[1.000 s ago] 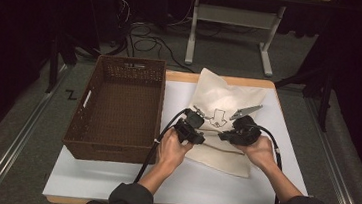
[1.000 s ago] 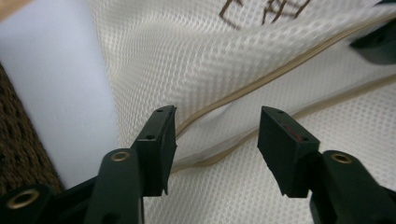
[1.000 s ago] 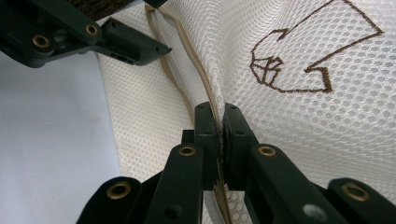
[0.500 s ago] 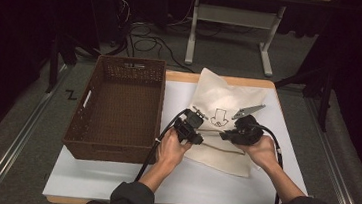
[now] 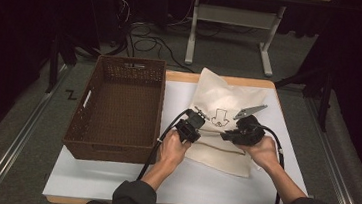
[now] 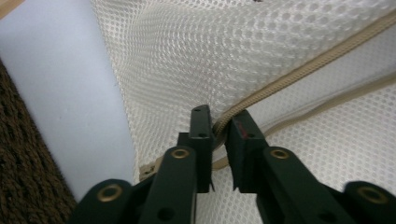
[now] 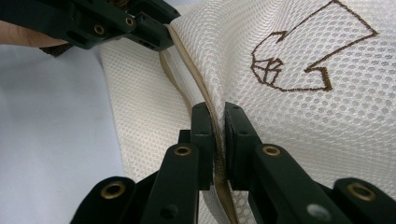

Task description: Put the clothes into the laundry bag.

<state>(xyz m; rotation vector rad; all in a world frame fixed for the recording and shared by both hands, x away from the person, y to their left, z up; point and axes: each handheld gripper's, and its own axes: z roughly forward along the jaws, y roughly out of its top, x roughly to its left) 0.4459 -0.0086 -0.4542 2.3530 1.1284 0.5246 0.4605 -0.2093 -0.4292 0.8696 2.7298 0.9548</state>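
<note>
1. One white mesh laundry bag, lying on the table.
2. One tan zipper running along that bag.
3. One brown outline drawing stitched on the bag's mesh.
4. One brown wicker basket, standing left of the bag.
5. One table with a white top and a wooden edge.
6. Two hand-held grippers: the left gripper and the right gripper.
7. Two black cables, one trailing from each gripper.
8. Two hands with dark sleeves, one on each gripper.
9. One white metal frame on the floor beyond the table.
</note>
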